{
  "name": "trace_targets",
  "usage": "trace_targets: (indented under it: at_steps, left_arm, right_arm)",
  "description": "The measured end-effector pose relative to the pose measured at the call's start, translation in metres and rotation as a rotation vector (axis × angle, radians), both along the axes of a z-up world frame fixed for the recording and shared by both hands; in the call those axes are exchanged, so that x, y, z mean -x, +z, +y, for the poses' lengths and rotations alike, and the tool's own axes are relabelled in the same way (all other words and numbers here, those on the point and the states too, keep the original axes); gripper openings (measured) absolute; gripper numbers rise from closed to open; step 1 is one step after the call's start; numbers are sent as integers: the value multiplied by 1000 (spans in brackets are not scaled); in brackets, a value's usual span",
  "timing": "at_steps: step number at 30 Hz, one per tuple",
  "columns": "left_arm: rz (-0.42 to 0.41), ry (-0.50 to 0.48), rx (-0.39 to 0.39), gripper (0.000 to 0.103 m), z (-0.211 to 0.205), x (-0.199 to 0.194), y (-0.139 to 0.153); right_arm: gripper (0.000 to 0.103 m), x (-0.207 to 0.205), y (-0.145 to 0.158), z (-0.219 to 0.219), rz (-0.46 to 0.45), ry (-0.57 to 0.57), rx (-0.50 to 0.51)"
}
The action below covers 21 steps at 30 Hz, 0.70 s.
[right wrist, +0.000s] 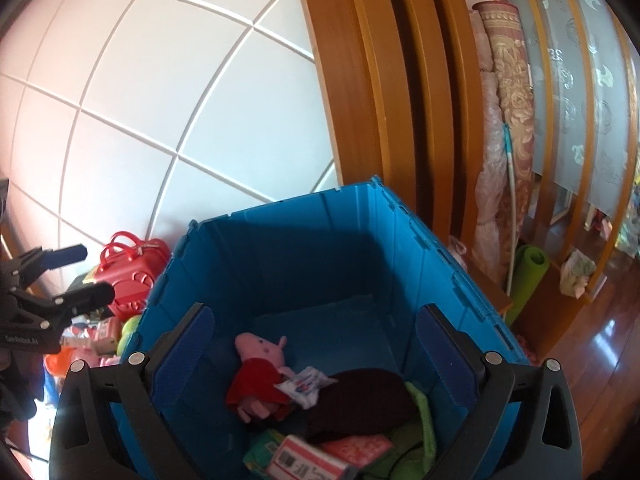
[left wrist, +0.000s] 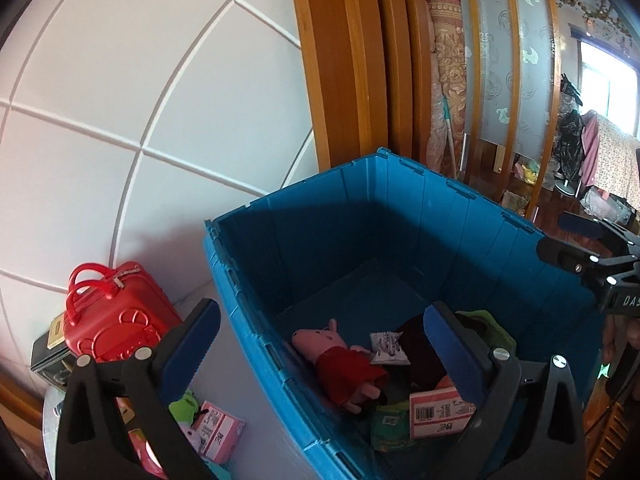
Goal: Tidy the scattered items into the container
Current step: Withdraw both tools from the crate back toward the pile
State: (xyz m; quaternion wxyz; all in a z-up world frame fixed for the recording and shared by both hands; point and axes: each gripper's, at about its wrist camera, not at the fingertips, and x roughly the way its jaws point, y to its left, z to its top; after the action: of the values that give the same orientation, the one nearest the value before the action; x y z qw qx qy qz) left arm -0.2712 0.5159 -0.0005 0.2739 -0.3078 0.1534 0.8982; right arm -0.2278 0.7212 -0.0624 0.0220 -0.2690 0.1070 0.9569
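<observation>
A blue plastic crate (left wrist: 256,280) (right wrist: 360,216) stands by the wall. Inside lie a pink pig plush in a red dress (left wrist: 340,360) (right wrist: 260,372), a small white packet (left wrist: 386,346) (right wrist: 304,386), a dark cloth (right wrist: 360,400), green cloth (right wrist: 424,412) and a pink-white box (left wrist: 436,412) (right wrist: 304,460). My left gripper (left wrist: 324,352) is open and empty, straddling the crate's left wall. My right gripper (right wrist: 316,356) is open and empty above the crate's inside. Scattered items remain left of the crate: a pink box (left wrist: 218,432) and a green toy (left wrist: 184,404).
A red toy suitcase (left wrist: 116,312) (right wrist: 136,268) sits on a dark box by the tiled wall. A wooden door frame (left wrist: 344,60), rolled rugs (right wrist: 508,128) and a green mat (right wrist: 524,280) stand behind the crate. Each gripper shows in the other's view (left wrist: 592,248) (right wrist: 60,280).
</observation>
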Motion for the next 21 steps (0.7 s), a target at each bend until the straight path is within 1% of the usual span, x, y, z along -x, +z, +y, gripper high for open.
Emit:
trace_targets:
  at_steps: [9, 13, 21]
  left_arm:
    - [-20, 112, -35, 103, -66, -18, -9]
    - [-44, 155, -74, 103, -92, -24, -11]
    - [-45, 205, -116, 103, -141, -41, -14]
  right_arm:
    - [103, -8, 14, -41, 16, 70, -21]
    - [103, -12, 24, -66, 19, 109, -49]
    - [103, -26, 43, -122, 30, 183, -102]
